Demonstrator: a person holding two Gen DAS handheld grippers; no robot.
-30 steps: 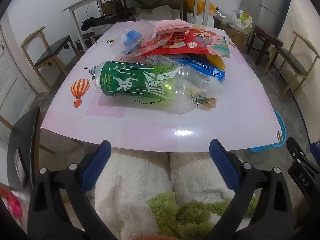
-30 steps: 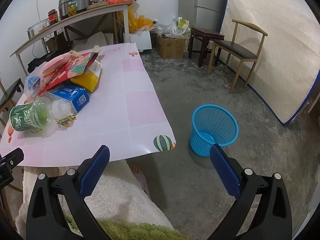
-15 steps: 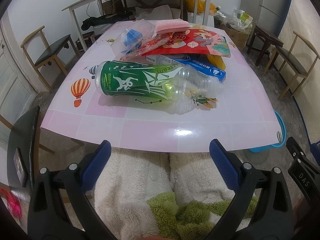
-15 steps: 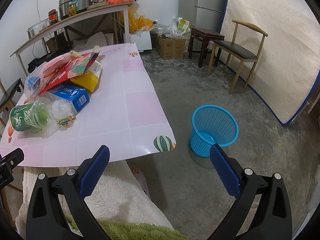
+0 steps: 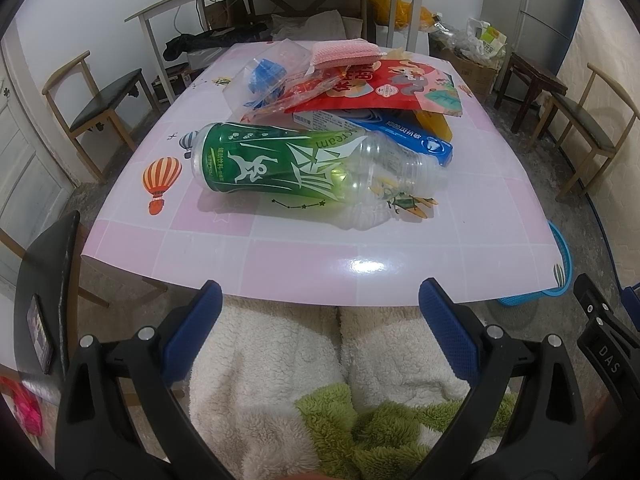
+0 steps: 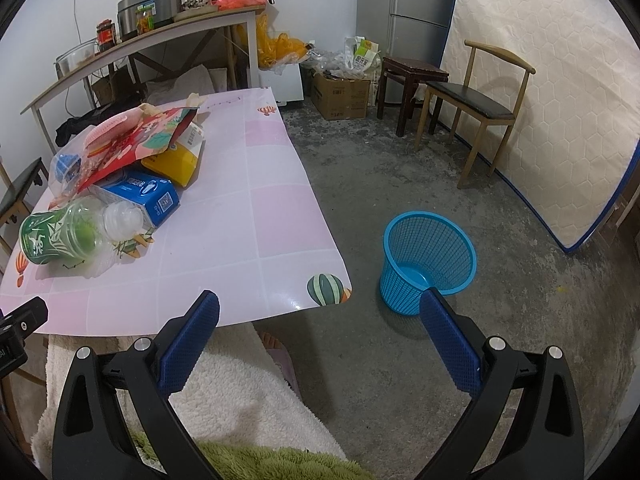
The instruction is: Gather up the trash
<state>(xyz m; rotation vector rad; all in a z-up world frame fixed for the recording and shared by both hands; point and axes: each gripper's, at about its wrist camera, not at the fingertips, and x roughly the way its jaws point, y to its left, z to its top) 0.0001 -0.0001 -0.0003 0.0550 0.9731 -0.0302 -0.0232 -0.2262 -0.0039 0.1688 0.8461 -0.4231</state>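
Observation:
A pile of trash lies on the pink table point(image 5: 280, 264). Nearest is a green-labelled plastic bottle point(image 5: 280, 164) on its side, also in the right wrist view point(image 6: 68, 236). Behind it lie a blue box point(image 5: 400, 136), a red snack bag point(image 5: 380, 84), a yellow packet point(image 6: 176, 160), a clear plastic wrapper point(image 5: 264, 76) and a pink sponge point(image 5: 344, 52). A blue mesh waste basket point(image 6: 428, 256) stands on the floor right of the table. My left gripper point(image 5: 320, 312) is open and empty, short of the table's near edge. My right gripper point(image 6: 320, 316) is open and empty above the floor by the table corner.
Wooden chairs stand at the left point(image 5: 100, 100) and right point(image 6: 476, 108) of the room. A long shelf table point(image 6: 140, 52) with a cooker and jars stands behind. A mattress point(image 6: 560, 100) leans on the right wall. A fleece-covered lap point(image 5: 300, 380) is below both grippers.

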